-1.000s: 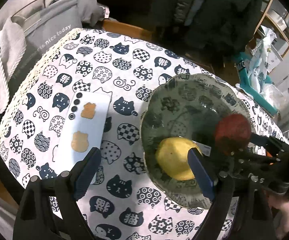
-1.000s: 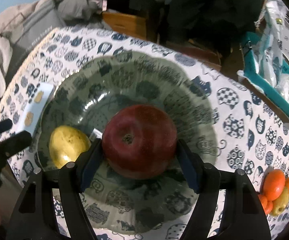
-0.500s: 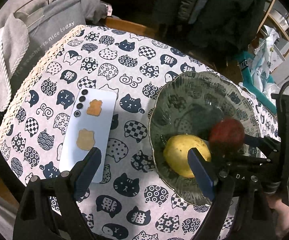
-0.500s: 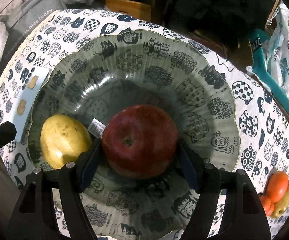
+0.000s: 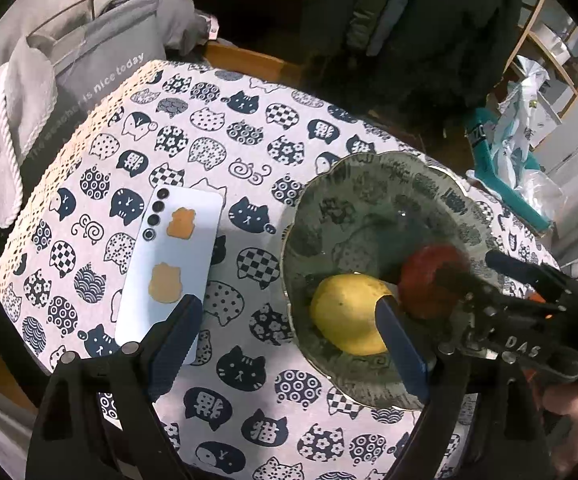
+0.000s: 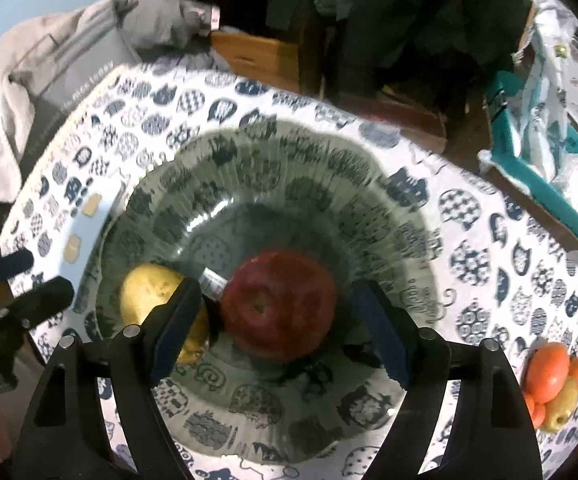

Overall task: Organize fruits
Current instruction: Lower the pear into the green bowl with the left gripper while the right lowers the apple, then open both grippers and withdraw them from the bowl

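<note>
1. My right hand-held gripper [image 6: 277, 316] points steeply down into the bowl [image 6: 289, 160], and its jaws are opening. The red apple [image 6: 279, 306] sits between the blue pads, with a gap on each side, so I read it as released.
2. The apple rests on the bowl's floor, straight ahead of the right hand-held gripper.
3. The yellow pear [image 6: 149, 284] lies in the same bowl, just left of the apple and partly behind the right hand-held gripper's left pad. A small white sticker shows between the two fruits.
4. My left hand-held gripper [image 5: 289, 340] hangs spread wide over the tabletop [image 5: 217, 128] with nothing between its pads.
5. Ahead of its left pad lies a pale blue phone [image 5: 171, 264], face down, with two bear stickers. Its right pad overlaps the near rim of the bowl, in front of the pear.
6. From the left wrist camera the right hand-held gripper enters from the right, over the apple.
7. To the right hand-held gripper's far right, a small pile of oranges [image 6: 549, 372] and another yellow fruit sits on the cat-print cloth, well apart from the bowl.
</note>
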Action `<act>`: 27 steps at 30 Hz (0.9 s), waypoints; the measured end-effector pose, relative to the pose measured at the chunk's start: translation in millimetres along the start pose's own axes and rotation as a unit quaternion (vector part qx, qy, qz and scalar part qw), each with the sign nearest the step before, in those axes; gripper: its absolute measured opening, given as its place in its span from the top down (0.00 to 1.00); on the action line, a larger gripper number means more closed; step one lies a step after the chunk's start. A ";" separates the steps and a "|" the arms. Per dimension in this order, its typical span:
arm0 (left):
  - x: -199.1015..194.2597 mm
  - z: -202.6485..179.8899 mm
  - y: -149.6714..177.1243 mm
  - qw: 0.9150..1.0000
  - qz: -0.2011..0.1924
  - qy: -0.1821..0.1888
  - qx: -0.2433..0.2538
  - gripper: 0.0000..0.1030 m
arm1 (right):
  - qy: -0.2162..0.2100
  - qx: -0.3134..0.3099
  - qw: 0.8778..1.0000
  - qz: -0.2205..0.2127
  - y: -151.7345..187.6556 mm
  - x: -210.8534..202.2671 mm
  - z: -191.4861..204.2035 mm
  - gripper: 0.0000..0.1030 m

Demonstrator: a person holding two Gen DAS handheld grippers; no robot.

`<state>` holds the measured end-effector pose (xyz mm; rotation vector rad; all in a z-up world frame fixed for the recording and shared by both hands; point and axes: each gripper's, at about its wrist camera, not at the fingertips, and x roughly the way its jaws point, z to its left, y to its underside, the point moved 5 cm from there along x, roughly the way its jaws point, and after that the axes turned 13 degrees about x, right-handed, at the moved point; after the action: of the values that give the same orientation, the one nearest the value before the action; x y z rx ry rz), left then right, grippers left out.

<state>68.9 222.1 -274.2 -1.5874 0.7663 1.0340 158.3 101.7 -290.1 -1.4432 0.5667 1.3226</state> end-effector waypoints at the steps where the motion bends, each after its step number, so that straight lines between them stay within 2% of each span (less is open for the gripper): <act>1: -2.3 -1.5 -0.8 1.000 -0.002 0.001 0.001 0.13 | 0.003 0.002 1.000 -0.011 -2.1 -7.4 -1.8 0.21; 9: -29.4 -16.6 -7.6 0.999 -0.031 0.015 0.012 0.13 | 0.022 0.003 0.997 -0.074 -11.5 -57.3 -14.1 0.21; 15: -52.7 -31.8 -14.0 0.998 -0.059 0.020 0.029 0.13 | 0.020 0.014 0.993 -0.115 -12.9 -100.1 -25.0 0.21; 27: -112.8 -60.7 -22.7 0.990 -0.126 0.023 0.059 0.13 | 0.020 0.026 0.977 -0.209 -1.4 -196.1 -46.8 0.21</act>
<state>55.5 166.0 -157.5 -1.5643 0.6268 0.7594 124.7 2.7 -117.7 -1.4514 0.2982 0.9407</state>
